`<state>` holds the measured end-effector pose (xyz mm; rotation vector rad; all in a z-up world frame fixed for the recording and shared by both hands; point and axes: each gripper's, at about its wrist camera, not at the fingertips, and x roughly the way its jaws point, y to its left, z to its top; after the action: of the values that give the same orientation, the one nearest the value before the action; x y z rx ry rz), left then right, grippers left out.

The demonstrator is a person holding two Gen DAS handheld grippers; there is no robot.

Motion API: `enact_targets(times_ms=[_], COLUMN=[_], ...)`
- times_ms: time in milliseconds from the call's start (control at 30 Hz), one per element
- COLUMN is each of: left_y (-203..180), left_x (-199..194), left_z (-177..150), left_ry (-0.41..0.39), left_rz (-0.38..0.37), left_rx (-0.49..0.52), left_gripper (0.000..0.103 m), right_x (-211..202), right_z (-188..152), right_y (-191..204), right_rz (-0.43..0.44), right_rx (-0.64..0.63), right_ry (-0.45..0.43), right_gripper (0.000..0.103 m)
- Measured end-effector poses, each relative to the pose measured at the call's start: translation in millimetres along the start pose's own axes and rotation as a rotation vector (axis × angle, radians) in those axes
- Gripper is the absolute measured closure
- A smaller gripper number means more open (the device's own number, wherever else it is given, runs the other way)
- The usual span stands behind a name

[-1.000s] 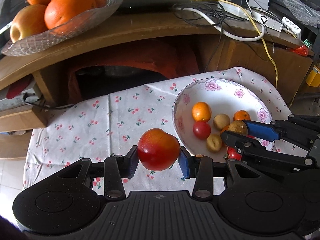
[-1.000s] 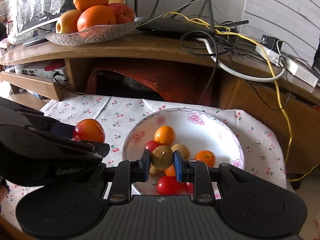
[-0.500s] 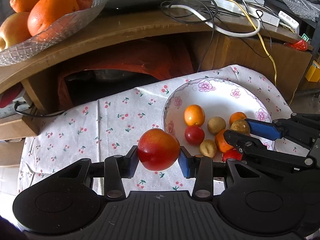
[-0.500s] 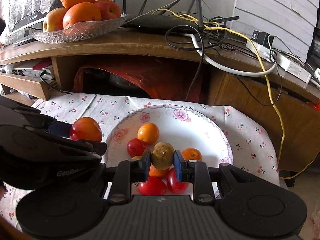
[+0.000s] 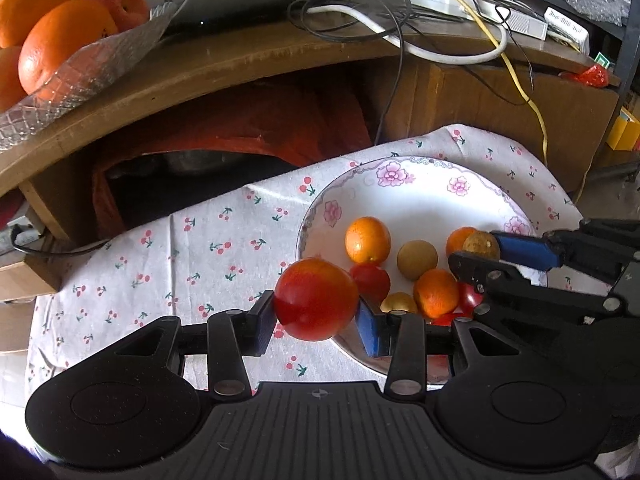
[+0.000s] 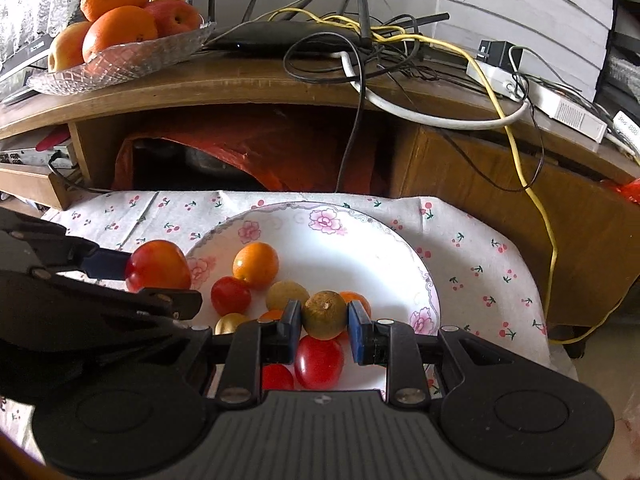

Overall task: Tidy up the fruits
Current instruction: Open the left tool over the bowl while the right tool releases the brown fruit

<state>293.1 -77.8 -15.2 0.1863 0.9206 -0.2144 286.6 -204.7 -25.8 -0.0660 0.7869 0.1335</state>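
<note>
My left gripper [image 5: 316, 318] is shut on a red-orange nectarine [image 5: 316, 299], held above the left rim of the floral plate [image 5: 416, 200]. My right gripper [image 6: 324, 326] is shut on a small brown longan [image 6: 324, 314], held over the plate [image 6: 360, 248]. On the plate lie small oranges [image 6: 256, 265], cherry tomatoes [image 6: 231, 295] and other longans [image 6: 287, 295]. In the right wrist view the nectarine [image 6: 158, 266] hangs at the left. In the left wrist view the held longan [image 5: 481, 245] shows at the right.
A cherry-print cloth [image 5: 192, 248] covers the low table. Behind it stands a wooden shelf [image 6: 240, 84] carrying a glass dish [image 6: 128, 60] of large oranges and apples, a router and tangled cables [image 6: 380, 56]. A red bag [image 5: 248, 120] fills the shelf's recess.
Both grippers have drifted left and lower toward the plate, each keeping its fruit. The plate and shelf now sit further right in both views.
</note>
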Motion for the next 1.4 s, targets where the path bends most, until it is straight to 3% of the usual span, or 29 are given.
enact_targets(times_ms=[200, 367, 733, 1067, 1400], left_y=[-2, -6, -3, 3, 6], left_x=[2, 11, 16, 3, -33], left_z=[3, 11, 16, 18, 15], left_ry=[-0.013, -0.014, -0.032, -0.055, -0.110], left_rz=[-0.004, -0.066, -0.083, -0.082, -0.053], left_rx=[-0.003, -0.022, -0.039, -0.070, -0.089], left_gripper=[0.053, 0.053, 0.052, 0.044, 0.029], right_x=[4, 7, 13, 9, -17], right_z=[0, 0, 3, 7, 15], right_y=[-9, -22, -31, -37, -39], right_rz=[0.016, 0.002, 0.064, 0.076, 0.096], right_rx=[0.055, 0.093, 0.161, 0.215, 0.254], right_ry=[0.005, 0.006, -0.001, -0.005, -0.032], right_gripper=[0.076, 0.075, 0.075, 0.066, 0.056])
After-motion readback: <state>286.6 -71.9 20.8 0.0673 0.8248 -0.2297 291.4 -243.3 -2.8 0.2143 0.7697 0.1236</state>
